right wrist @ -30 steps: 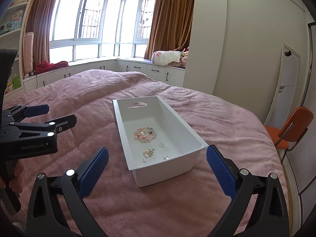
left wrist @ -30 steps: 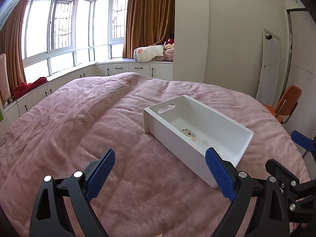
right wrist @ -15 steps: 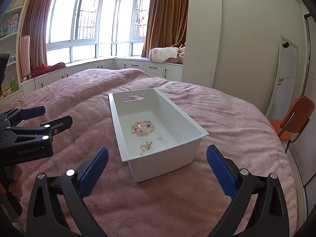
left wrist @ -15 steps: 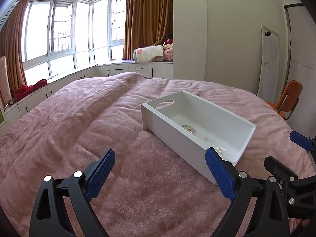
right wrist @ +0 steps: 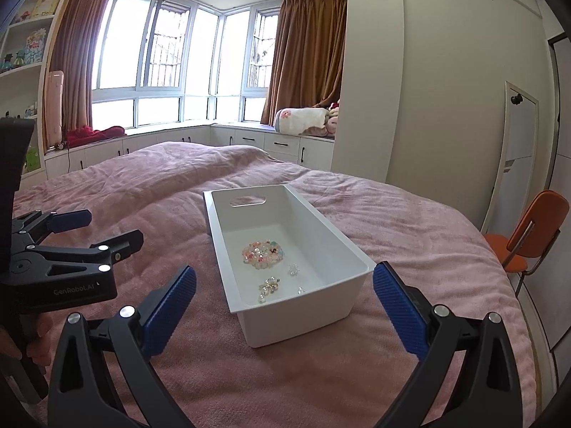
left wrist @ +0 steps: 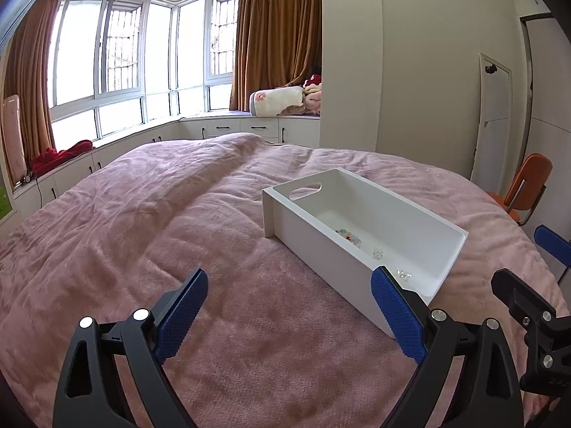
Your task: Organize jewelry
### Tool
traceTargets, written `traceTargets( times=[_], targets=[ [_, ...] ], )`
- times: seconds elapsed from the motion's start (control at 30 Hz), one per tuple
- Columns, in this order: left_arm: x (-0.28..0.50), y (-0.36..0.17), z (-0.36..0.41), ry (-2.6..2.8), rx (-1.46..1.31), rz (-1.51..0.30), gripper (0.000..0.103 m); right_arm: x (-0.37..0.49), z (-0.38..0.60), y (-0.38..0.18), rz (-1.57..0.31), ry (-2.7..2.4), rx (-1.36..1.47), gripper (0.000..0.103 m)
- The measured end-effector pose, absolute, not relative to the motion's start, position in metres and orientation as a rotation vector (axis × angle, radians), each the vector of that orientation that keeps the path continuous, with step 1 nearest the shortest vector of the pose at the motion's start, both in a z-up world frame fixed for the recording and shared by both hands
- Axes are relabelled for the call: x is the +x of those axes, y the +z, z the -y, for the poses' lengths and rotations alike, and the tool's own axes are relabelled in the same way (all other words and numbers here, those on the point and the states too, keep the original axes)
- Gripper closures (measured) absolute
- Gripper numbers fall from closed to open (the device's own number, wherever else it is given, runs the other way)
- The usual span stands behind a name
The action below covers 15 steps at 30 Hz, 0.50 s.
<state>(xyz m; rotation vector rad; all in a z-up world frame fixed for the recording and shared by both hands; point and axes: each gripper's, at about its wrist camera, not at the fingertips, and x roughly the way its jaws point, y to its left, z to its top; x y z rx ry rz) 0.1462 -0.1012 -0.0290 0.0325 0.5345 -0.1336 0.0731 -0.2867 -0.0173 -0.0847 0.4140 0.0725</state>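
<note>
A white rectangular bin (right wrist: 323, 312) stands on the pink bed cover (right wrist: 178, 192). Inside lie a pink beaded bracelet (right wrist: 263, 253), a small pearl piece (right wrist: 269, 286) and clear crystal bits (right wrist: 293, 269). The bin also shows in the left wrist view (left wrist: 321, 256), with beads (left wrist: 348, 237) on its floor. My left gripper (left wrist: 289, 312) is open and empty, above the cover left of the bin. My right gripper (right wrist: 284, 305) is open and empty, just short of the bin's near end. The left gripper also shows in the right wrist view (right wrist: 92, 232).
An orange chair (right wrist: 528, 239) stands right of the bed. White window-seat cabinets (right wrist: 249, 141) run along the far side, with a rolled blanket and plush toys (right wrist: 307, 121). A white wall column (right wrist: 371, 82) rises behind the bed. Shelves (right wrist: 25, 35) are at the left.
Both grippers have drawn back a little and tilted up, so the bin sits slightly lower and farther in both views. Both stay open. The bin and jewelry have not moved.
</note>
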Motion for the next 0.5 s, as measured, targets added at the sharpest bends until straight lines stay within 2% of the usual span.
traceTargets(
  times=[0.5],
  targets=[
    [0.1456,-0.0294,0.1036,-0.135,0.037,-0.534,0.009,0.0699,0.2843,-0.0181,-0.411,0.068,-0.085,0.005]
  ],
)
